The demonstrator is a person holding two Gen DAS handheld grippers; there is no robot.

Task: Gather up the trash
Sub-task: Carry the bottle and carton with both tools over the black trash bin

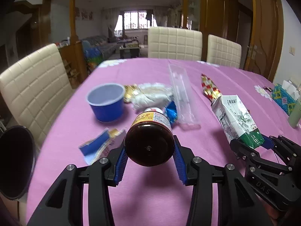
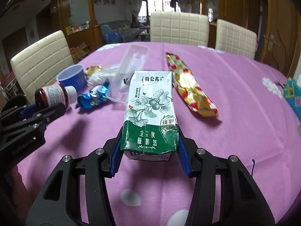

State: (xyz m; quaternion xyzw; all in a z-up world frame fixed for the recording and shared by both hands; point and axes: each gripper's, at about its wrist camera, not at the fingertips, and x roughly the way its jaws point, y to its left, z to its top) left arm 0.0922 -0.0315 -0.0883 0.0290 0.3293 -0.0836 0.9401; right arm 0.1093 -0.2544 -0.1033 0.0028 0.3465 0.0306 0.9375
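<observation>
Left gripper (image 1: pixel 149 150) clamps a brown bottle (image 1: pixel 149 143) above the near table (image 1: pixel 150 197), cap end hidden. Right gripper (image 2: pixel 149 146) grasps a milk carton (image 2: pixel 150 113); its underside is unseen.

A pink cloth (image 1: pixel 150 197) printed with white flowers covers the table. Three cream quilted chairs stand around it: one chair (image 1: pixel 35 86) at the left side and two at the far edge, a wider one (image 1: pixel 175 42) beside a narrower one (image 1: pixel 223 50). At the right edge sits a woven blue, green and pink tissue box (image 1: pixel 283 98). Beyond lie a sofa (image 1: pixel 99 46), a barred window (image 1: pixel 139 19) and a wooden door (image 1: pixel 263 37).
</observation>
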